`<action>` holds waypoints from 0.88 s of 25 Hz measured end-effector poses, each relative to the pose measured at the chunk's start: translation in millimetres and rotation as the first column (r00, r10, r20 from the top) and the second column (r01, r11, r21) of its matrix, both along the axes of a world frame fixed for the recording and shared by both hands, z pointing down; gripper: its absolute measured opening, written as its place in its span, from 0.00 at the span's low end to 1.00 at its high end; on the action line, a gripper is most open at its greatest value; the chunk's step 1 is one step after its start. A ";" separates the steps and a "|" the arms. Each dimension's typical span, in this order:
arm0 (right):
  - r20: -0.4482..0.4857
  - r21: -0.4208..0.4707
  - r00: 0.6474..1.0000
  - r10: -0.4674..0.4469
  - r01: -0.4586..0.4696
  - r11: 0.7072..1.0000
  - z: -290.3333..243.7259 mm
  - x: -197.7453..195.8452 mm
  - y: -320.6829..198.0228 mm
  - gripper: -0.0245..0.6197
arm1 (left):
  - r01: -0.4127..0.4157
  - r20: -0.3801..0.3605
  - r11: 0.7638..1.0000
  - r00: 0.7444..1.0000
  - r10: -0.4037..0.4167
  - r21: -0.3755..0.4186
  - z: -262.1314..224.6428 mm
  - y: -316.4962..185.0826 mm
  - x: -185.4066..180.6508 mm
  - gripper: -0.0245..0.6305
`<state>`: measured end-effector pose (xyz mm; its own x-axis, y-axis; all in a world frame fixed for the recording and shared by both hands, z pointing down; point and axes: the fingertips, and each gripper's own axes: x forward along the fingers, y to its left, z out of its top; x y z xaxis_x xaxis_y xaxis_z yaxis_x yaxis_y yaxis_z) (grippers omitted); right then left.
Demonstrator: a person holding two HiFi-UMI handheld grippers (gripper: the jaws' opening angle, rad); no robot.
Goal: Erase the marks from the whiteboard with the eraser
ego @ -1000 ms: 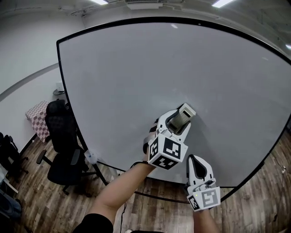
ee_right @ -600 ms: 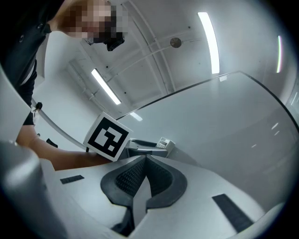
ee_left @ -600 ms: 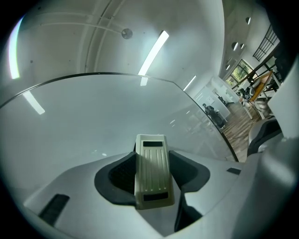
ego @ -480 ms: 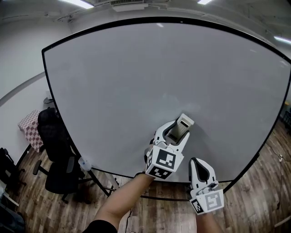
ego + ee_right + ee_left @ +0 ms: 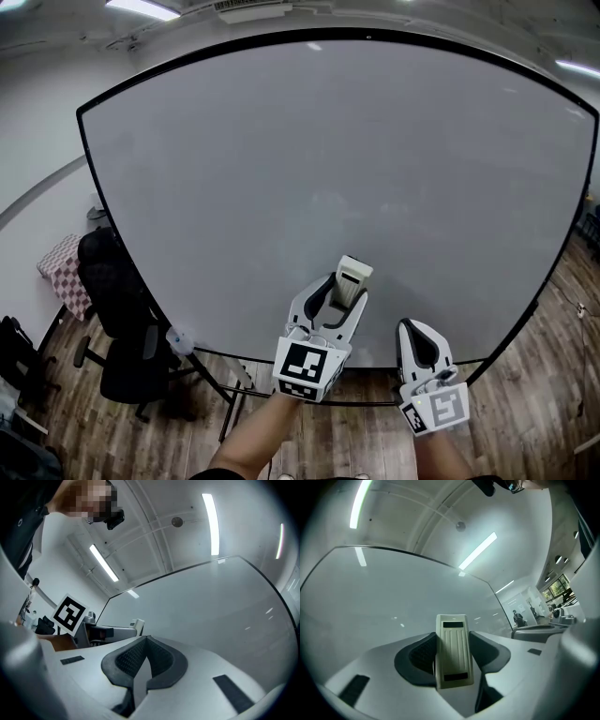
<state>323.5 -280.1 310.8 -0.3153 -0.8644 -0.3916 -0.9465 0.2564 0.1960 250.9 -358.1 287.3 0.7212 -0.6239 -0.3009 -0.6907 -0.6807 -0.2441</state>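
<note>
Down at bottom of head view, your right gripper (image 5: 419,342) sits low, jaws pressed together, nothing between them. Just left of it, your left gripper (image 5: 341,296) points up at board, jaws clamped on cream ribbed eraser (image 5: 353,275), which sticks out lengthwise past jaw tips. Eraser tip lies over lower middle of whiteboard (image 5: 309,159); can't tell if it touches. Past board's left edge: black office chair (image 5: 120,309) on wood floor (image 5: 553,375).

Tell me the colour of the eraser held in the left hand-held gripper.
The eraser is cream with two dark patches; clearest in the left gripper view.
</note>
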 end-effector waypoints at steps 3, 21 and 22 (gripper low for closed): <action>0.009 0.010 1.000 0.015 -0.015 1.000 -0.8 -7.7 -0.5 0.07 | 0.040 -0.018 0.999 0.999 -0.040 -0.022 12.0 2.9 -22.4 0.40; -0.072 -0.028 0.997 0.020 -0.022 0.999 14.7 -38.6 -24.5 0.07 | 0.109 -0.097 0.977 0.987 -0.129 -0.183 71.6 0.8 -88.8 0.40; -0.069 -0.031 0.997 0.021 -0.023 0.999 15.2 -38.7 -24.8 0.07 | 0.109 -0.089 0.978 0.988 -0.127 -0.180 72.6 2.1 -88.2 0.40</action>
<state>284.7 -304.9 326.0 -0.3210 -0.8831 -0.3423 -0.9367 0.2425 0.2527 162.7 -356.0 359.9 0.6113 -0.7518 -0.2470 -0.7834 -0.6190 -0.0548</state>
